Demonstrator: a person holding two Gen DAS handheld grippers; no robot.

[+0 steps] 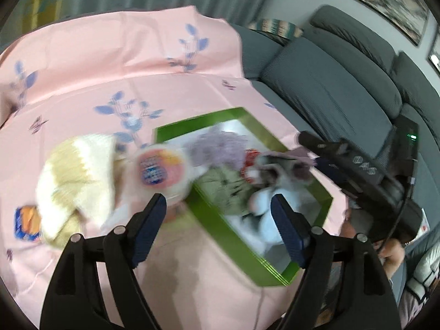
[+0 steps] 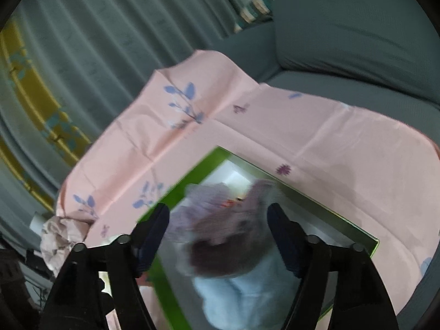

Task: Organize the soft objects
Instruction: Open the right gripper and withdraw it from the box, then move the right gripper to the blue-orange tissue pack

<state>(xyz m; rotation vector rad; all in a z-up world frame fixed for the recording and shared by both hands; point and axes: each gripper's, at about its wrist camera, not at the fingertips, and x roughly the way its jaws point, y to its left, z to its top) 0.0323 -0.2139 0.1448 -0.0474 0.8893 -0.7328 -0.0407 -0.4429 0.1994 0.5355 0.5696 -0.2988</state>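
A green-rimmed box (image 1: 321, 192) sits on a pink floral sheet (image 1: 115, 63) and holds several soft items: a lilac knit piece (image 1: 220, 148), a green cloth (image 1: 220, 184), a pale blue plush (image 1: 264, 214) and a red and white item (image 1: 250, 162). My left gripper (image 1: 218, 214) is open and empty above the box's near-left rim. A cream and yellow knit hat (image 1: 74, 181) and a round printed soft item (image 1: 162, 167) lie left of the box. My right gripper (image 2: 218, 233) is open over the box (image 2: 192, 176), above a mauve cloth (image 2: 228, 236) and the blue plush (image 2: 247, 297).
A grey sofa (image 1: 330, 90) runs along the right. Grey curtains (image 2: 96, 41) hang behind. A blue and orange packet (image 1: 27, 222) lies at the far left on the sheet. The other handheld gripper body (image 1: 365, 170) shows at the right. A crumpled pinkish cloth (image 2: 60, 239) lies off the sheet's left edge.
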